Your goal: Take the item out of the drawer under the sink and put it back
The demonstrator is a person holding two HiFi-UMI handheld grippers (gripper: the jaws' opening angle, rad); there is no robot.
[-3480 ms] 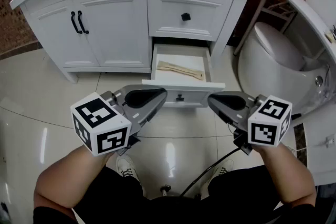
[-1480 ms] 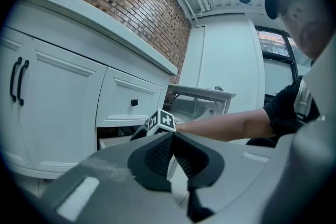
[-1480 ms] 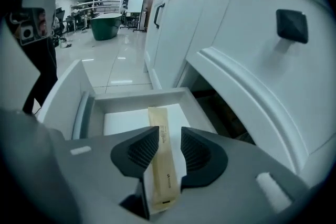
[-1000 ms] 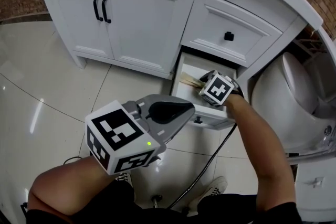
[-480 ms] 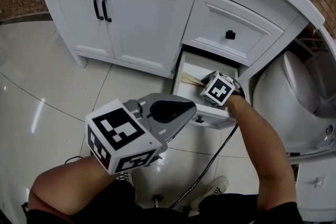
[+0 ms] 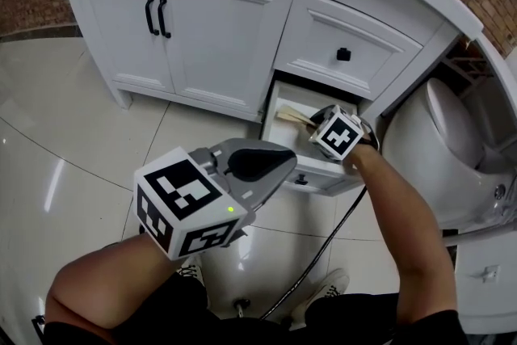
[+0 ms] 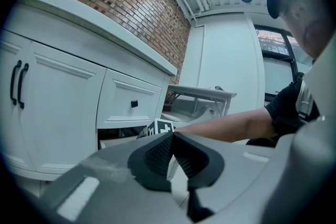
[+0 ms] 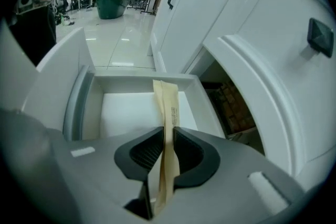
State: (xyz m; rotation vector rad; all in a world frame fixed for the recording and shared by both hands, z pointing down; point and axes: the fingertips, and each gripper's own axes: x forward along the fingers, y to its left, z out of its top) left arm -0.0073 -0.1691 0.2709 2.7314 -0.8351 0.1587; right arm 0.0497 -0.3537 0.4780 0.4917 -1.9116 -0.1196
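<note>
Right gripper (image 8: 167, 132), jaws closing on a beige paper packet (image 8: 168, 97) that lies inside the open drawer (image 8: 84, 94) of the white vanity (image 6: 226, 28): the take-out step is starting. Next, likely, a firm pinch and a lift clear of the drawer walls. Left gripper (image 7: 172, 136) idles, jaws together.

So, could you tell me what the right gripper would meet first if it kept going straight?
Probably the white drawer, at its far wall or floor, though depth is unclear; the long tan paper packet sits between the right gripper's closing jaws.
</note>
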